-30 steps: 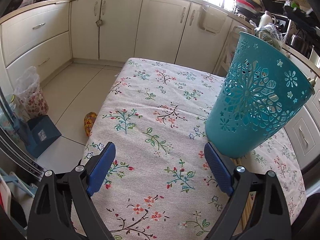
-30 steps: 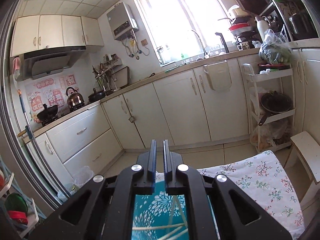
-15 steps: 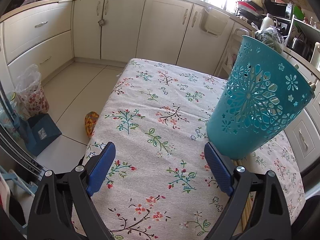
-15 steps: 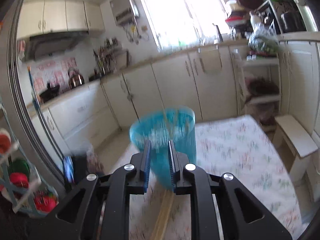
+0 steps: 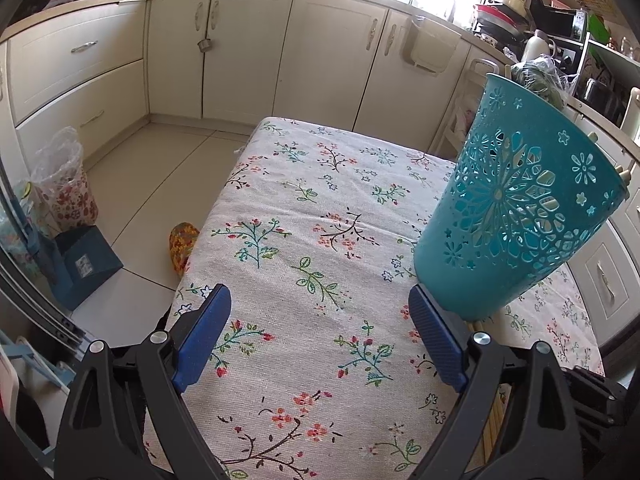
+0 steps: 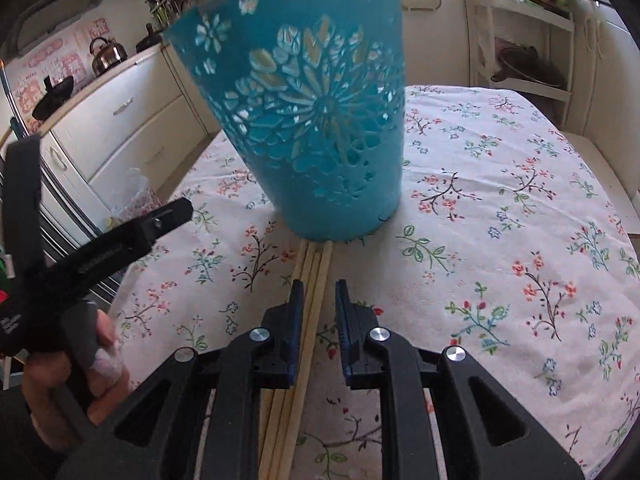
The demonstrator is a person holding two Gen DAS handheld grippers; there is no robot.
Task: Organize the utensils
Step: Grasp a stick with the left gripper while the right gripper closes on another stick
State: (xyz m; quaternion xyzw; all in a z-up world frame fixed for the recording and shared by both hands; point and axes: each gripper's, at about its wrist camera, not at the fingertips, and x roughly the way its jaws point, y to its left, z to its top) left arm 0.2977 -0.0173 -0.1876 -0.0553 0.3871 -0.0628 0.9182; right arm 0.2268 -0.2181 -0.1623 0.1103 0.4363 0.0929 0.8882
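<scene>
A teal cut-out plastic basket (image 6: 316, 120) stands on the floral tablecloth (image 6: 500, 240), with chopstick tops showing at its rim (image 5: 624, 174). Several loose wooden chopsticks (image 6: 316, 280) lie on the cloth, running from the basket's base toward me. My right gripper (image 6: 318, 312) hangs low over them, jaws a little apart around the sticks and not closed on them. My left gripper (image 5: 320, 332) is wide open and empty over the cloth, the basket (image 5: 516, 216) just beyond its right finger. It also shows at the left of the right wrist view (image 6: 120, 240).
The table's left edge drops to the tiled floor (image 5: 136, 184), where a blue box (image 5: 86, 264) and a bagged bin (image 5: 64, 184) stand. Cream cabinets (image 5: 320, 52) line the far wall. A white rack (image 6: 524, 40) stands beyond the table's far right.
My right gripper has swung down from facing the room to low over the loose chopsticks, and its jaws have opened a little. The left gripper has hardly moved.
</scene>
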